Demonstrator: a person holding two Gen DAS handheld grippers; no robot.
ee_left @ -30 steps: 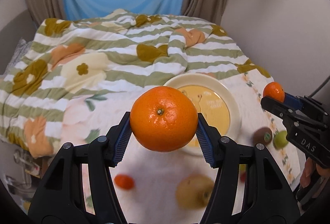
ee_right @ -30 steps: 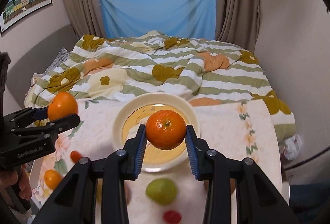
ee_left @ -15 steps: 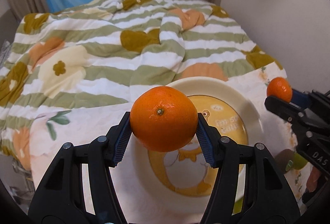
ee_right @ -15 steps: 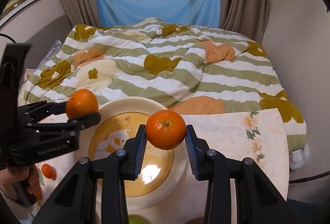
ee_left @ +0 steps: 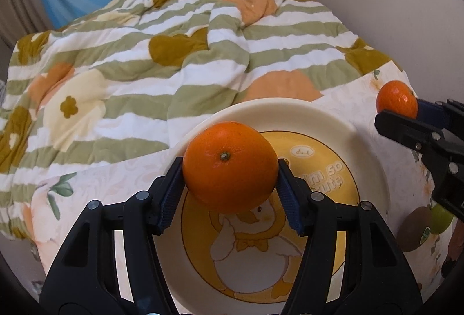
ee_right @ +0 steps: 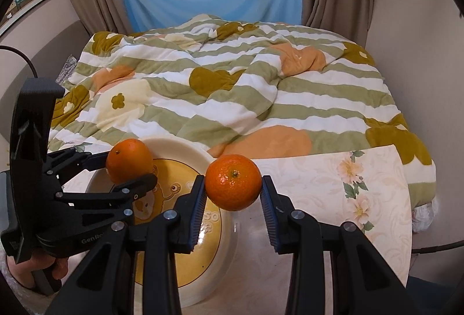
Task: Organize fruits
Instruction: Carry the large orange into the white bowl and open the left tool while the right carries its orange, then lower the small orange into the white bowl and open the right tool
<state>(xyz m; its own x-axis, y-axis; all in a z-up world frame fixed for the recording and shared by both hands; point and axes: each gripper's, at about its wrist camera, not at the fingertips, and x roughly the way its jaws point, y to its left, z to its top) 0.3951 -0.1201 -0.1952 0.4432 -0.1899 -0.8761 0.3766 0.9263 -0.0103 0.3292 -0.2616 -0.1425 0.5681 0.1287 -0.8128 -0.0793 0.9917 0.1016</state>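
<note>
My left gripper (ee_left: 230, 170) is shut on a large orange (ee_left: 230, 167) and holds it over the left part of a cream plate (ee_left: 293, 109) with a yellow duck picture. My right gripper (ee_right: 233, 184) is shut on a smaller orange (ee_right: 233, 182) just right of the plate's rim (ee_right: 185, 145). The left gripper with its orange (ee_right: 129, 157) shows in the right wrist view; the right gripper's orange (ee_left: 396, 99) shows at the right of the left wrist view.
A kiwi (ee_left: 413, 229) and a green fruit (ee_left: 440, 218) lie on the floral tablecloth (ee_left: 95, 190) right of the plate. A striped floral quilt (ee_right: 232, 89) covers the bed behind the table. The table's right edge (ee_right: 406, 199) is near a wall.
Both grippers moved forward and lower toward the plate, oranges still held. The plate now fills more of both views, and the left gripper's orange is over it.
</note>
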